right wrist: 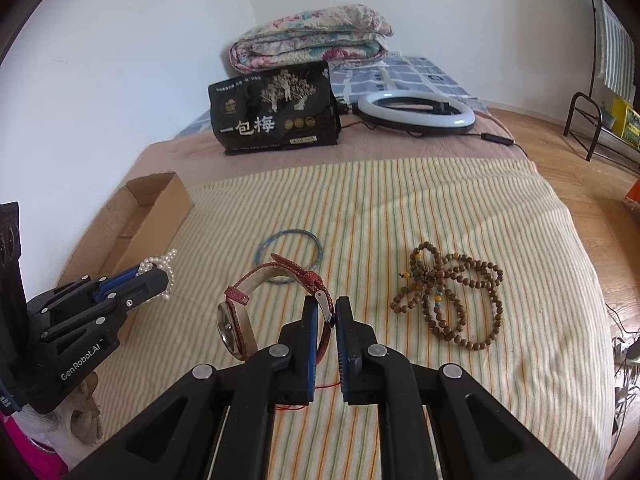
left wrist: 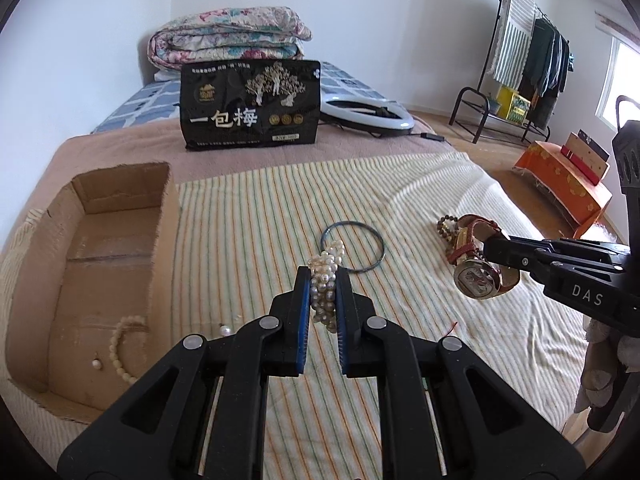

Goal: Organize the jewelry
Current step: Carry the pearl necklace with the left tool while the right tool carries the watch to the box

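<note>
While left gripper [left wrist: 323, 280] clamps pearl bracelet [left wrist: 326, 280] and right gripper [right wrist: 327, 312] pinches watch [right wrist: 236, 330] strap, carry both over cardboard box [left wrist: 116, 240] at bed's left edge, then release low.

White walls [left wrist: 100, 20] all round. Big bed [right wrist: 440, 152] w/ a striped cloth [right wrist: 400, 208] on top. At 12 o'clock: a folded flower quilt [left wrist: 228, 36], a black snack bag [left wrist: 250, 106] standing up & a white ring light [left wrist: 366, 114] lying flat just beside it. Wood floor [right wrist: 568, 168] at 2 o'clock. Clothes rack [left wrist: 532, 48] w/ hanging clothes near a bright window [left wrist: 622, 80] at 2 o'clock. Orange box [left wrist: 564, 184] on the floor at 3 o'clock.
</note>
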Tool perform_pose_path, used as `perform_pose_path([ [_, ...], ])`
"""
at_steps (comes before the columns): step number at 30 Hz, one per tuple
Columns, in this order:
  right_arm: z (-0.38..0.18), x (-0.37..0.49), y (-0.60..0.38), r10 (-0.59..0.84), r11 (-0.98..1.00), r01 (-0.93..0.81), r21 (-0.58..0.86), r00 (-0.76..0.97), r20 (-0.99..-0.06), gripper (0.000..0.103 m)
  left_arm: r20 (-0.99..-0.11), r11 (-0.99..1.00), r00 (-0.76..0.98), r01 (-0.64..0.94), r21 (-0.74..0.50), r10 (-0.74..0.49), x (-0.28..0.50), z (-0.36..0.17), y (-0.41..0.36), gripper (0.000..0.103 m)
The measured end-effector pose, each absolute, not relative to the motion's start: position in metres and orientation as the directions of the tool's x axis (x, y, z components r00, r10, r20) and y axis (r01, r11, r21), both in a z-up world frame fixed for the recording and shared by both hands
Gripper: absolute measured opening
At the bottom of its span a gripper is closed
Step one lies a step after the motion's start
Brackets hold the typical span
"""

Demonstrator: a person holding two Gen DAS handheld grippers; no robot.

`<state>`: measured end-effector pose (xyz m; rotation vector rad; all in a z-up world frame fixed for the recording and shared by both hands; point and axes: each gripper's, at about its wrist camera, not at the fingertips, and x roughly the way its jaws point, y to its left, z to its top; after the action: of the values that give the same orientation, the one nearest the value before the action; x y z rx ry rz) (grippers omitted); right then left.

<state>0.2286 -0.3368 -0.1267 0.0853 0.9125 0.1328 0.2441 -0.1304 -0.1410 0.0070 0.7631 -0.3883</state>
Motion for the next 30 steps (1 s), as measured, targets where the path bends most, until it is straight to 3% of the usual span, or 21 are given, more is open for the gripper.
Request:
perform_pose_path([
  [14, -0.08, 0.222, -0.285, 0.186, 0.982, -0.142, 0.121, 0.657, -0.731, 0.006, -0.615, 0.953, 0.734, 0.28, -0.116, -0.29, 0.224, -0.097, -0.057, 0.009],
  [30, -0.072, 0.254, -0.192, 0.266, 0.959, -0.25, 0.132, 0.641, -0.72, 0.006, -0.599, 0.98, 0.776, 0.173, -0.1, -0.198, 0.24, -0.087, 0.035, 0.009],
])
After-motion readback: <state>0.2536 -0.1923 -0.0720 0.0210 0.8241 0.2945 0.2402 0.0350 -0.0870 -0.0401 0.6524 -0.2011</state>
